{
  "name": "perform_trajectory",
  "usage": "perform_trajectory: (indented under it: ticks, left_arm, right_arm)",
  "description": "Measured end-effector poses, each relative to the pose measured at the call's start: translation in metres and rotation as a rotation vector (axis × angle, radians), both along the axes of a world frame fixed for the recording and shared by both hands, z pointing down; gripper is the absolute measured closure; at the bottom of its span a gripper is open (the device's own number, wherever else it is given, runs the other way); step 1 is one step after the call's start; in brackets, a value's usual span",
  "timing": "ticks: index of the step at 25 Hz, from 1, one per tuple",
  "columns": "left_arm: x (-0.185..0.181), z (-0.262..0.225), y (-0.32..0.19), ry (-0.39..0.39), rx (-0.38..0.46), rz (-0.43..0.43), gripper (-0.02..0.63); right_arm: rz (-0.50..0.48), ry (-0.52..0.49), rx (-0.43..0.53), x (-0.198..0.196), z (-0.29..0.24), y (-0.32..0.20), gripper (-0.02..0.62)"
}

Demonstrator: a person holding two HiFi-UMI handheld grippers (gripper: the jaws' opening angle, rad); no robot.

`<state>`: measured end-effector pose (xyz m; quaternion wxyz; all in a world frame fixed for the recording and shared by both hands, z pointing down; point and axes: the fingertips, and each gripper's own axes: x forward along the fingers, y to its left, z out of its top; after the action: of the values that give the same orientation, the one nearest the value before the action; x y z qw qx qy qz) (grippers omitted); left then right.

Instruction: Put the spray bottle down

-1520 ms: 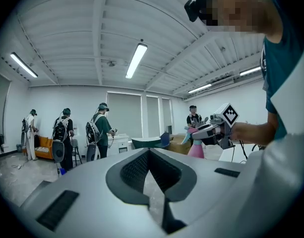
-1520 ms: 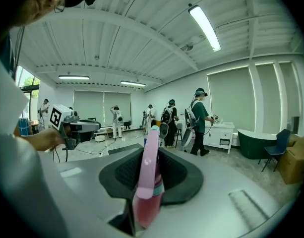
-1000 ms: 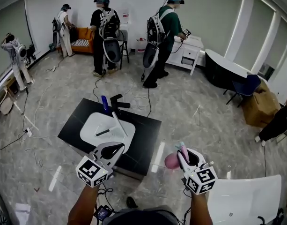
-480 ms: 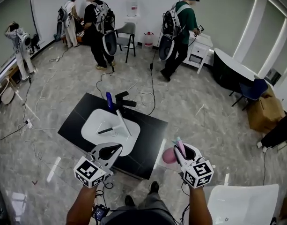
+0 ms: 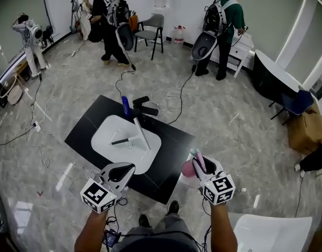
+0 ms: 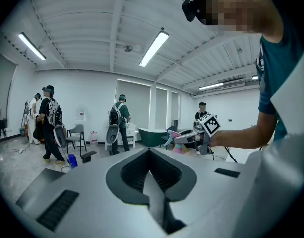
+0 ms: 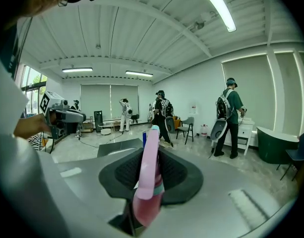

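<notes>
A pink spray bottle [image 5: 188, 168] with a pale nozzle sits in my right gripper [image 5: 196, 160], which is shut on it. It hangs above the floor just off the right corner of the black table [image 5: 87, 133]. In the right gripper view the spray bottle [image 7: 148, 182] stands upright between the jaws of the right gripper [image 7: 152, 148]. My left gripper [image 5: 131, 166] hovers at the table's near edge, shut with nothing in it. In the left gripper view the left gripper [image 6: 150, 150] shows its jaws meeting at the tip.
A white sink basin [image 5: 111, 130] is set in the table, with a white rod [image 5: 141, 133] and a dark tool [image 5: 120, 140] in it. A blue bottle [image 5: 125, 105] and a black faucet [image 5: 143, 107] stand behind. Cables cross the floor. Several people stand far back. A white surface [image 5: 266, 235] is at lower right.
Both grippers have sunk and come closer to the black table. The pink bottle stays held in the right gripper and now hangs by the table's right corner.
</notes>
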<state>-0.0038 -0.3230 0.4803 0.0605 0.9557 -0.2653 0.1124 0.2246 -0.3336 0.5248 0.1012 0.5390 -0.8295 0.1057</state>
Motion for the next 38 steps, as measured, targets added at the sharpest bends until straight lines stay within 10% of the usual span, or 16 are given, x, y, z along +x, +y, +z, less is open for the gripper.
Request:
perform_trajectory:
  ticks: [38]
  left_arm:
    - [0.022,0.11,-0.076,-0.02,-0.126,-0.09,0.604]
  right_arm:
    - [-0.163,0.038,-0.106,-0.021,0.17,-0.101,0.492]
